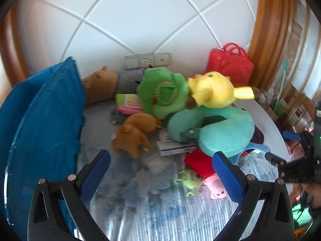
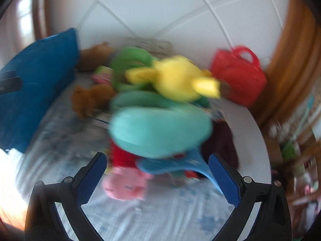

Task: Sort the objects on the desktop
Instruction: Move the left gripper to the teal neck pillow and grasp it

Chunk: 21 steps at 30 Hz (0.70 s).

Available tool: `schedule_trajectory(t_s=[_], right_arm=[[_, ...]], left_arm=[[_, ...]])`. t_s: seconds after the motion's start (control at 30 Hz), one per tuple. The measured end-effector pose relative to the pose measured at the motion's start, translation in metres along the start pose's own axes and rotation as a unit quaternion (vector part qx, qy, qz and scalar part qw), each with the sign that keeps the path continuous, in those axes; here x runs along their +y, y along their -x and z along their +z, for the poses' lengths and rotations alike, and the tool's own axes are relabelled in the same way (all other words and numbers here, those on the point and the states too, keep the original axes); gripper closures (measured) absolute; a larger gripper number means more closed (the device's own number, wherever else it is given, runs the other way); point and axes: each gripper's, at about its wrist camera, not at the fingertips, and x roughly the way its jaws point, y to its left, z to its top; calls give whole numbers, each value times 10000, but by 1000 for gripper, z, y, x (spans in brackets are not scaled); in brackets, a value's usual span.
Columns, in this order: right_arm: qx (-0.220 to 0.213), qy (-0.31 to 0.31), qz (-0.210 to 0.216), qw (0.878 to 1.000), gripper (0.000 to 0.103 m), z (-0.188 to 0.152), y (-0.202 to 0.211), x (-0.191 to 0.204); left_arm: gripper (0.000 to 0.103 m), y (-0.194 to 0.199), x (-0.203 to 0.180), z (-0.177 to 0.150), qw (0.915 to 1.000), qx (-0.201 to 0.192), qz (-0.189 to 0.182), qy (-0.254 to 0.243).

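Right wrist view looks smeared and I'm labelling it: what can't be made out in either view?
- Right wrist: motion blur smears the pink plush; its face is unreadable.
- Left wrist: the teal neck pillow covers most of the white box; print too small.
- Left wrist: the blue bin is cut off by the edge.

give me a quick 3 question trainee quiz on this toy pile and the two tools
1. True or false: the left tool is clamped on the small brown plush bear.
2. What rests on top of the teal U-shaped neck pillow? A) the red plastic handbag B) the yellow plush toy C) the blue fabric storage bin
3. Fill in: the pink plush pig in a red outfit lies closest to the ___ tool.

Key
1. False: its fingers stand wide apart with nothing between them.
2. B
3. right: it sits just ahead of that tool's open fingers, though the right wrist view is blurred.
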Motion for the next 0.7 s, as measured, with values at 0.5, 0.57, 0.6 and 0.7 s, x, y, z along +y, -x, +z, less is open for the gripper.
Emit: schedule_trajectory(t_s=[0.5,0.57,0.6,0.7], right_arm=[[623,-777,-303,9946,0,-73,-48,-113],[668,-858,-312,9936,0,-81,-45,-119],[682,-893,-319,9932,0,-84,-43,-122],[698,-998,-351,9919,0,-91,-39,-131]], left_arm=[[0,-137,-171,14,9706,134,-1012,-2180],[0,-153,-189,12,9627,188,-1066,-2481],[0,-162,-197,11,9593,228,-1013,-2627],[0,-189,-218,5,9483,318,-618,-3098]])
